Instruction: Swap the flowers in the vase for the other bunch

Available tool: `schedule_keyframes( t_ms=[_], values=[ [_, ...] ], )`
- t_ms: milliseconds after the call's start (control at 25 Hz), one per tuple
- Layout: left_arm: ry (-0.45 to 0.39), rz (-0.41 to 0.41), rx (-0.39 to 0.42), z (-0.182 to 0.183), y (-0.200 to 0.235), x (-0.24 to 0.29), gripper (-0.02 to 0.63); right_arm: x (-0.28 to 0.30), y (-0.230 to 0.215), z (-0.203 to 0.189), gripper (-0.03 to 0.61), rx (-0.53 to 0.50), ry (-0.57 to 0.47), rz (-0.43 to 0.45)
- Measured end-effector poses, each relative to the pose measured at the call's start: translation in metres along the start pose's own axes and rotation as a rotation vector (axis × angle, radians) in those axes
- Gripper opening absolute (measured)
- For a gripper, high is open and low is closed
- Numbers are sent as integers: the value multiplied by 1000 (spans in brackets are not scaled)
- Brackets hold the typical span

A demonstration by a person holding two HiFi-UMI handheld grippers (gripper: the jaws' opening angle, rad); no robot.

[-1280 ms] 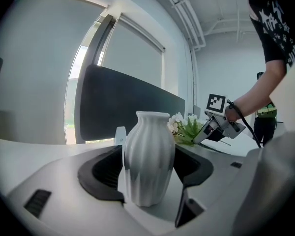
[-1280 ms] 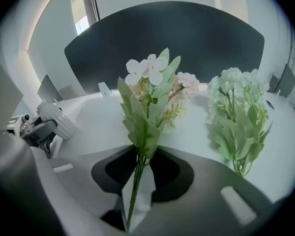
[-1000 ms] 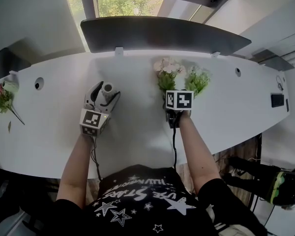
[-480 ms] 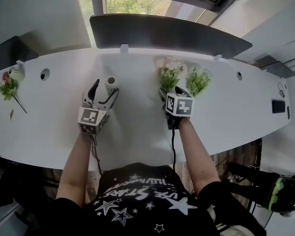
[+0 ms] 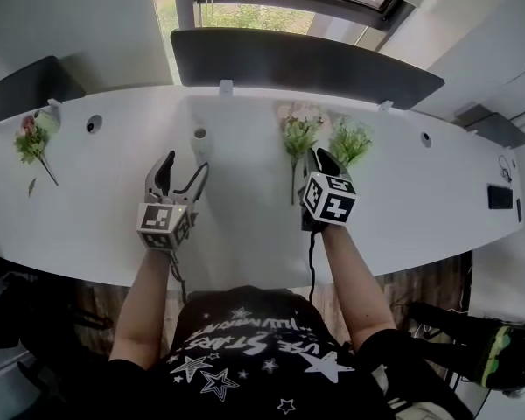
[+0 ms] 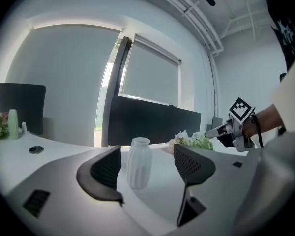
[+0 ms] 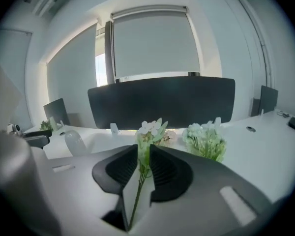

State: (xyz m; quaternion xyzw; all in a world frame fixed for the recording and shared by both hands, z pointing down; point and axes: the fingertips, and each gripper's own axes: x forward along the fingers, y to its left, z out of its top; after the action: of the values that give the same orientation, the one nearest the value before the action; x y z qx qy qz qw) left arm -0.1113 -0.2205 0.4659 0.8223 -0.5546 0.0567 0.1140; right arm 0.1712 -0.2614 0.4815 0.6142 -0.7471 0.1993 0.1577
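A small white ribbed vase (image 5: 199,135) stands empty on the white desk (image 5: 245,226). My left gripper (image 5: 185,164) is open and sits a little short of it. In the left gripper view the vase (image 6: 139,162) stands upright ahead of the open gripper (image 6: 147,151), touching neither pad. My right gripper (image 5: 318,156) is closing on the thin stem of a white-and-green flower sprig (image 5: 296,135). In the right gripper view the sprig (image 7: 150,131) rises from between the pads of that gripper (image 7: 143,154), lifted off the desk.
A second green-white bunch (image 5: 350,143) lies on the desk right of the held sprig, with pale pink blooms (image 5: 302,112) behind it. Another small bunch (image 5: 33,138) lies at the far left. A dark screen (image 5: 306,59) lines the back edge.
The left gripper let go of the vase and drew back toward the person. The right gripper opened, closed on the sprig's stem and rose with it.
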Motion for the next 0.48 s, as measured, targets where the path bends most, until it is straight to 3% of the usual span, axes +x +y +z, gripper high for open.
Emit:
schedule_keyframes(
  t_ms=[80, 160, 320, 480],
  values=[
    [-2, -5, 15, 2, -8, -5, 342, -7, 5, 6, 19, -23, -25, 33],
    [-6, -11, 47, 3, -14, -8, 322, -12, 11, 8, 2, -28, -41, 82],
    [-15, 33, 54, 10, -21, -20, 122, -22, 20, 10, 2, -23, -65, 148],
    [-8, 75, 59, 11, -24, -29, 17, -28, 18, 5, 2, -29, -70, 170]
  ],
)
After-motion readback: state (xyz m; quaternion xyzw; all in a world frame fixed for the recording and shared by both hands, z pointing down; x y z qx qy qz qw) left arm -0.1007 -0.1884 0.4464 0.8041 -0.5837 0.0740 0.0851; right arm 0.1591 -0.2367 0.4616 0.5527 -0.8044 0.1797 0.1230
